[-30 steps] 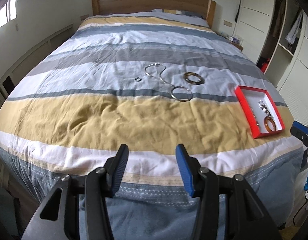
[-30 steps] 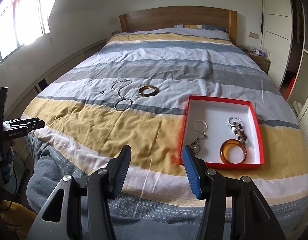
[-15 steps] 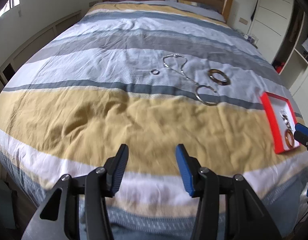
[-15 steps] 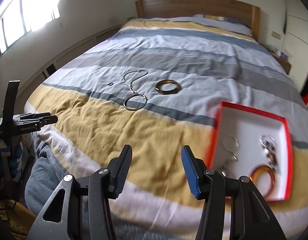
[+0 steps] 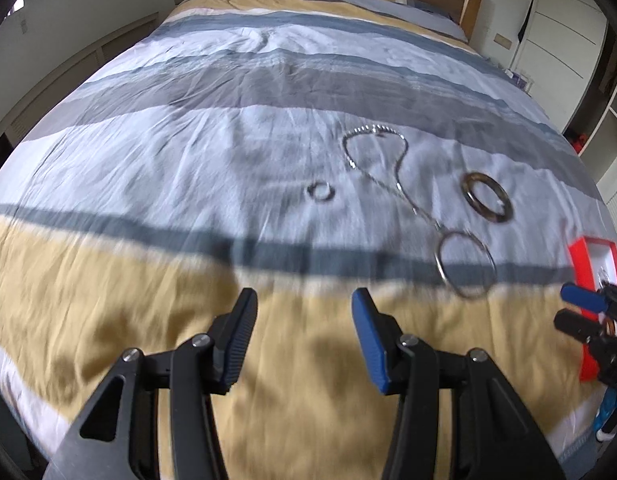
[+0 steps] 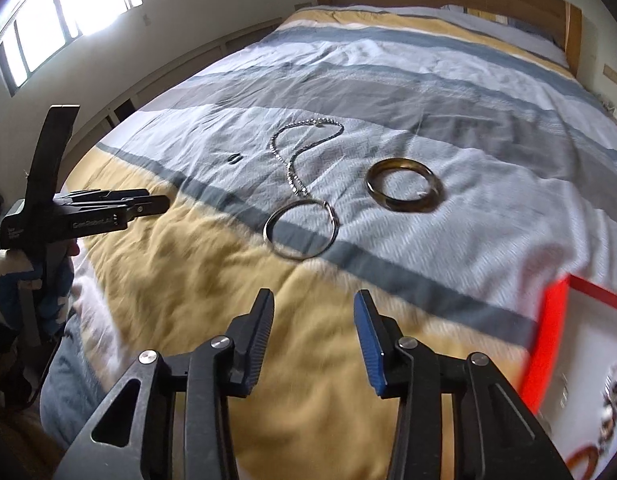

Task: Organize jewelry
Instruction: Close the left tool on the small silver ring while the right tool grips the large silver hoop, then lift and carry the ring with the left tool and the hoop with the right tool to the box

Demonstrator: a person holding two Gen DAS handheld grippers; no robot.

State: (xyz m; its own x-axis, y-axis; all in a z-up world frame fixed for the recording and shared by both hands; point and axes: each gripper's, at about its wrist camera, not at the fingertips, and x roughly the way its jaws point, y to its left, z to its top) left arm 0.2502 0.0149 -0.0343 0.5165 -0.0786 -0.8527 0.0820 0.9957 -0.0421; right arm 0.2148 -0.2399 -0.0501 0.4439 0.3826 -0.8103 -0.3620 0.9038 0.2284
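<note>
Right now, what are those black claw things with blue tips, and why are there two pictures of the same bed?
They are grabbing tools, one in each of a person's hands. Each carries a small camera looking along its fingers, so you get two pictures: one from the left gripper, one from the right gripper. Neither holds anything; the right one's jaws are closing on nothing. On the striped bed cover lie a chain necklace, a big silver ring, a brown bangle and a small ring. At the right edge is a red box with more jewelry inside.
</note>
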